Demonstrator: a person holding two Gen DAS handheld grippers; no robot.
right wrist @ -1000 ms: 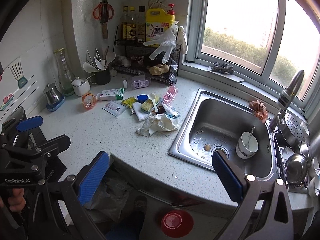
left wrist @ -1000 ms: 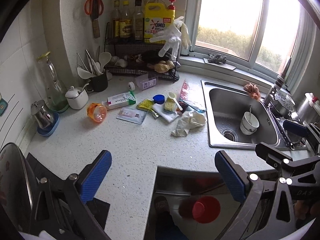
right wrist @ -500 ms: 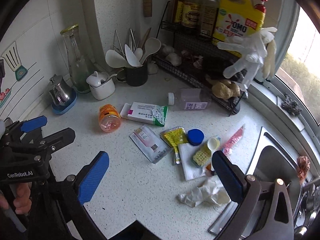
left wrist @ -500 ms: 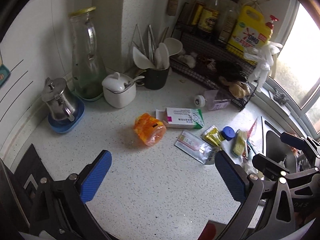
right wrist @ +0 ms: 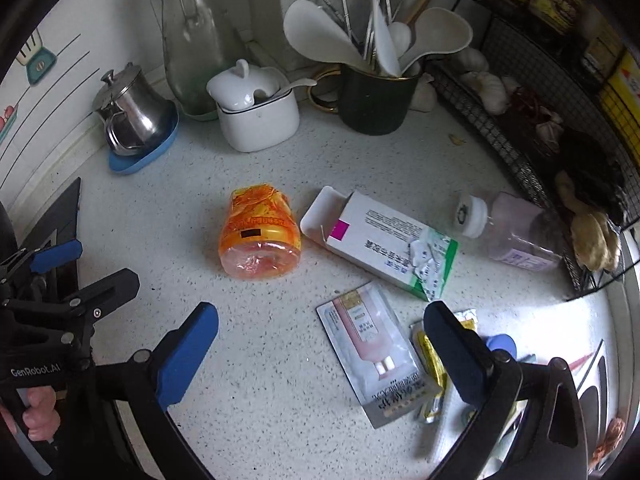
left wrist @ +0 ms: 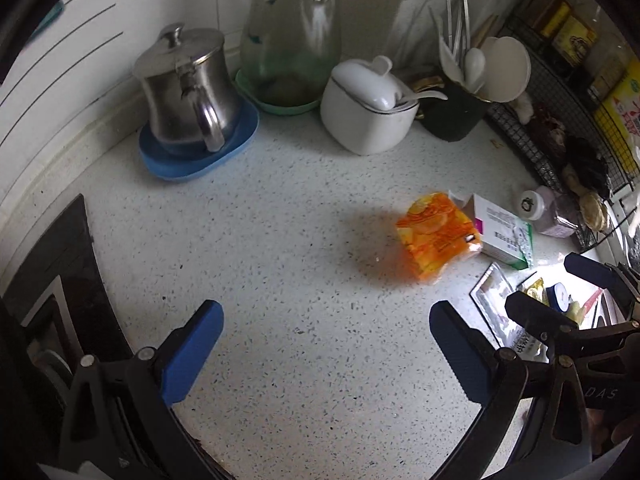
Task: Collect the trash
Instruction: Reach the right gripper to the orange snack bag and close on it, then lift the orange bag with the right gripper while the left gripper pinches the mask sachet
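Above the countertop, left gripper and right gripper hover, jaws apart, near the orange cup.

The tall clear glass bottle is cut off at the neck by the top edge, the yellow sachet and round blue cap lie partly hidden behind the right gripper's blue-padded finger, and the small print on the white-and-green cardboard box is illegible.

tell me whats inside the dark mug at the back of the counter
The dark mug holds white plastic spoons and spatulas, plus metal and wooden sticks like chopsticks. Their lower ends, and anything at the bottom, are hidden by the mug wall.
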